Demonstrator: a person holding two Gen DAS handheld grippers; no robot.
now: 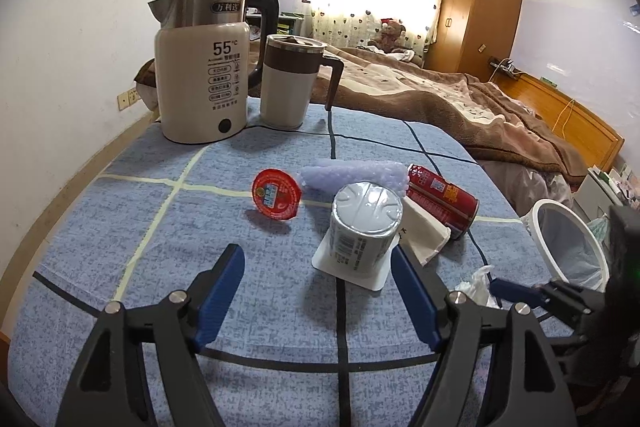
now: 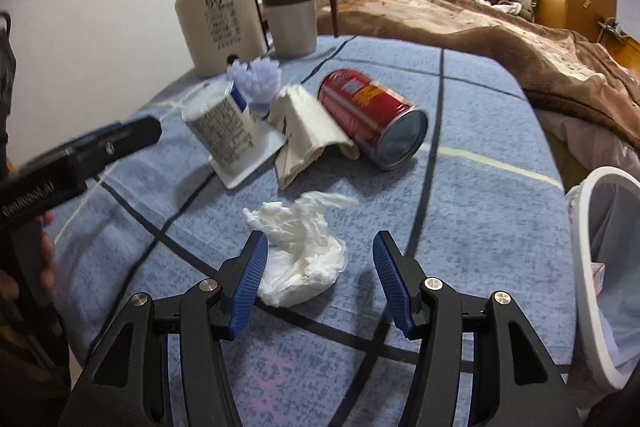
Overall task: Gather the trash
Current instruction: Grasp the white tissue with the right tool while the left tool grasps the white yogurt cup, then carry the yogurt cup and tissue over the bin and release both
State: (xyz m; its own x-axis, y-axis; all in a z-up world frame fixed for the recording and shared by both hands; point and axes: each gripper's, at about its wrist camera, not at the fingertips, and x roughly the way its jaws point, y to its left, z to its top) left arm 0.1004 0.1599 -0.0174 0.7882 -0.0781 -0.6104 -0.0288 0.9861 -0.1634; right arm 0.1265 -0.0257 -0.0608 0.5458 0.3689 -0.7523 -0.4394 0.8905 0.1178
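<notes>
A: What trash lies on the bench (image 1: 120, 211)?

B: On the blue checked cloth, a crumpled white tissue (image 2: 300, 251) sits nearest the right tool (image 2: 320, 259). Further in, an upturned grey plastic cup (image 1: 366, 223) stands on its square white rim, printed text on its side. Leaning against it is a folded cream paper packet (image 2: 304, 131), and behind that a red can (image 2: 372, 115) lies on its side, its silver base turned toward the right camera. A strip of pale lilac bubble wrap (image 1: 352, 175) lies behind the cup, and a round red foil lid (image 1: 276, 193) stands tilted to the cup's left, apart from the rest.

A: And the tools?

B: Both are open and hold nothing. The right tool's blue pads (image 2: 252, 279) straddle the tissue: the left pad is just beside it, the right pad stands clear. The left tool (image 1: 318, 259) is spread wide in front of the cup; its right pad is close to the cup's rim, though I cannot tell if it touches.

A: Anything else around?

B: A cream electric kettle (image 1: 200, 67) and a lidded mug (image 1: 286, 83) stand at the far edge, with a black cord (image 1: 332, 135) running across the cloth. A white-rimmed bin (image 1: 568, 243) with a liner stands off the bench's right side. Beyond is a bed (image 1: 460, 99) with a brown blanket.
</notes>
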